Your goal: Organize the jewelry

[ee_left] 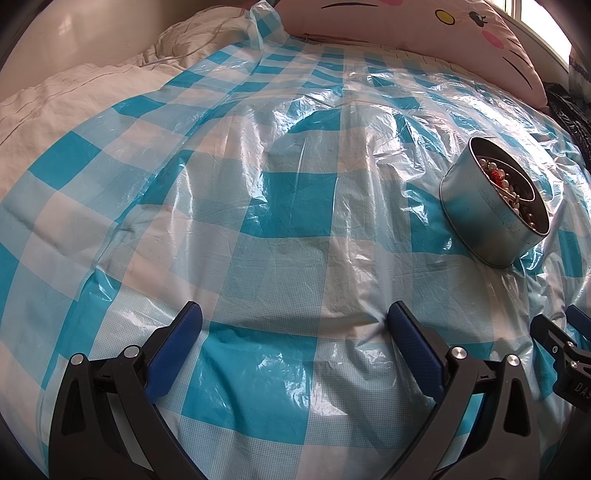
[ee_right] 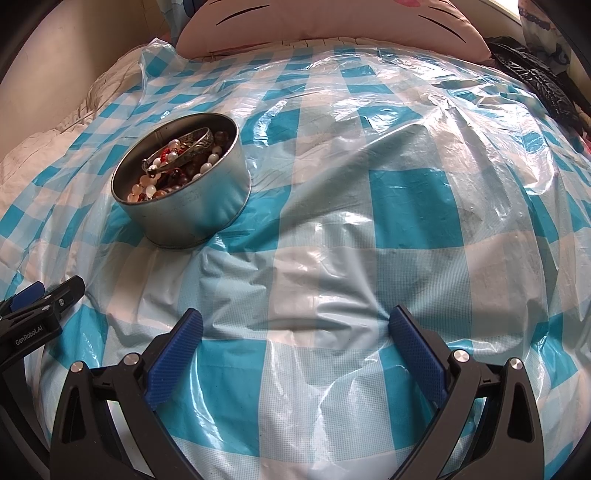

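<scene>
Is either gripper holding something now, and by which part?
Nothing is held. The left gripper and right gripper are both open, apart from the tin.

left gripper [ee_left: 294,314] agape, empty; right gripper [ee_right: 295,319] — likewise

Bright daylight, entering from the window [ee_left: 535,22] at the upper right. Strong white glare across the crinkled plastic sheet [ee_left: 295,192], heaviest toward its far right corner. Soft shadow left of the tin [ee_right: 207,206] and inside it. Heavy fisheye bulge; dark vignette in all corners. Sharp centrally, softer toward edges.
</scene>
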